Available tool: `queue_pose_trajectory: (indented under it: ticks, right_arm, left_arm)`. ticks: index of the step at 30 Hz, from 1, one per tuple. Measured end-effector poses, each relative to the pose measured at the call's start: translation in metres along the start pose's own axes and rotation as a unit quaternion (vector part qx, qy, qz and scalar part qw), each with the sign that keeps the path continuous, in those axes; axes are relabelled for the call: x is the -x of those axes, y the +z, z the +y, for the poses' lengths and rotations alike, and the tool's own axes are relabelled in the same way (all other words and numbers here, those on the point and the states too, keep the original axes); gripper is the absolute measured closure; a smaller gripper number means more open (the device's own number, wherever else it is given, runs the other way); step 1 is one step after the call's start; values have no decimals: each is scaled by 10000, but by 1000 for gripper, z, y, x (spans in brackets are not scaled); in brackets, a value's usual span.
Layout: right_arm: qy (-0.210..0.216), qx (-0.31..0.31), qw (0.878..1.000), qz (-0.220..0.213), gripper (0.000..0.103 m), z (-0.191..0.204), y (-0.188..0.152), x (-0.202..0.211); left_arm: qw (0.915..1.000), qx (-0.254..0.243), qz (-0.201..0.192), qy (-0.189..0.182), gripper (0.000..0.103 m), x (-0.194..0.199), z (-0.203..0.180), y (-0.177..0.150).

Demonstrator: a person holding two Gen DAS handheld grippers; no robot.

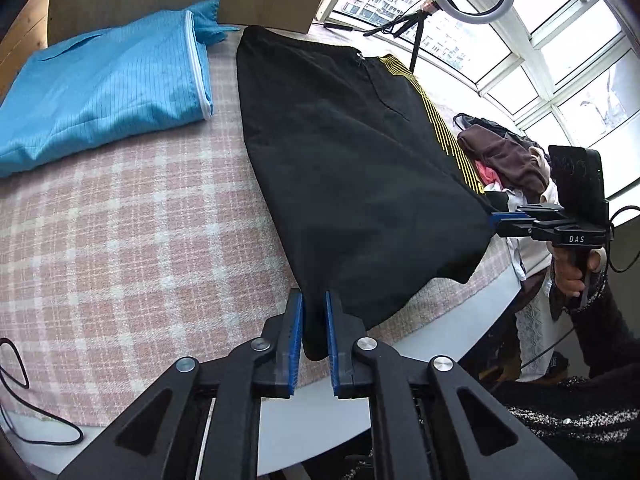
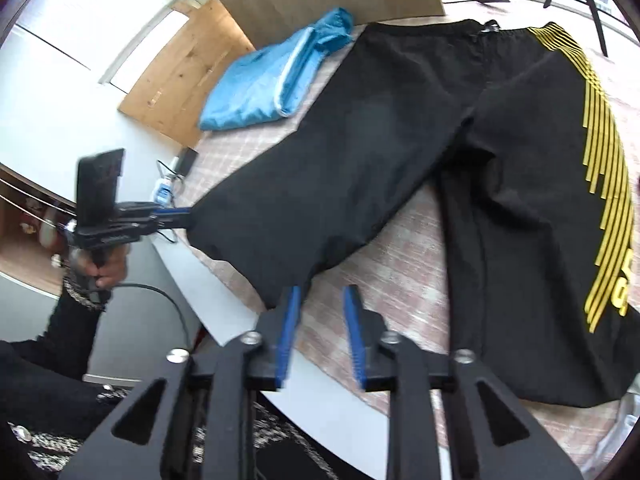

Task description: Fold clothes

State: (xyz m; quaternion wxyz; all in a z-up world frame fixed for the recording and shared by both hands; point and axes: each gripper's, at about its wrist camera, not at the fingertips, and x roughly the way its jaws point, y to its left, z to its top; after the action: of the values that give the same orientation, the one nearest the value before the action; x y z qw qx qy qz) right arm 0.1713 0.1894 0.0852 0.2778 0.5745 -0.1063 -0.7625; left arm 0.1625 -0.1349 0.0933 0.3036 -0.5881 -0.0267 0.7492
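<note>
Left tool (image 1: 314,336): 2 blue pads closed on a corner of the black trousers' (image 1: 352,168) leg hem, lifted just past the near tabletop edge.
Right tool (image 2: 322,334): in its own view the pads stand apart with checked cloth showing between them, the hem corner at the left pad's tip; in the left view its tip meets the hem's other corner, grip not discernible.
Black trousers: 1 leg raised and stretched between both tools; waistband lying flat toward the far edge; second leg, with yellow stripes (image 2: 604,168), flat on the tabletop (image 1: 120,220).
Blue garment (image 1: 104,92): folded, far left corner, apart from the trousers.
Clothes pile (image 1: 508,156): at the right edge.
Open room: bare checked cloth left of the trousers.
</note>
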Motion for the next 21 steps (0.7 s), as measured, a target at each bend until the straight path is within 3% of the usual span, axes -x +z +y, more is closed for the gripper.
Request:
queue_pose_trajectory:
  ticks: [1, 6, 9, 12, 14, 17, 20, 21]
  right_arm:
    - [-86, -65, 9999, 25, 56, -4, -4, -4]
    - [-340, -141, 9990, 236, 56, -11, -22, -30]
    - [-570, -106, 9982, -144, 59, -13, -31, -13]
    - [-951, -410, 9912, -831, 59, -45, -45, 37]
    - [-1395, -687, 9809, -1165, 59, -72, -55, 71]
    - [-2130, -1018, 9636, -1258, 58, -111, -69, 104]
    - [-2251, -1087, 9614, -1153, 58, -138, -85, 122]
    - [-2249, -1035, 9628, -1087, 58, -145, -89, 125]
  left_arm:
    - [10000, -12, 38, 82, 86, -1, 0, -1]
    - [9979, 11, 318, 570, 86, -30, 5, -9]
    - [9982, -335, 193, 464, 86, -30, -20, -5]
    - [9970, -680, 68, 358, 86, -30, -44, 0]
    - [9958, -911, 13, 118, 86, -44, -77, 8]
    - [9895, -1395, 150, -342, 86, -79, -141, 20]
    - [9759, -2132, 169, -427, 86, -113, -212, 22]
    - [9698, -2392, 167, -439, 81, -124, -234, 22]
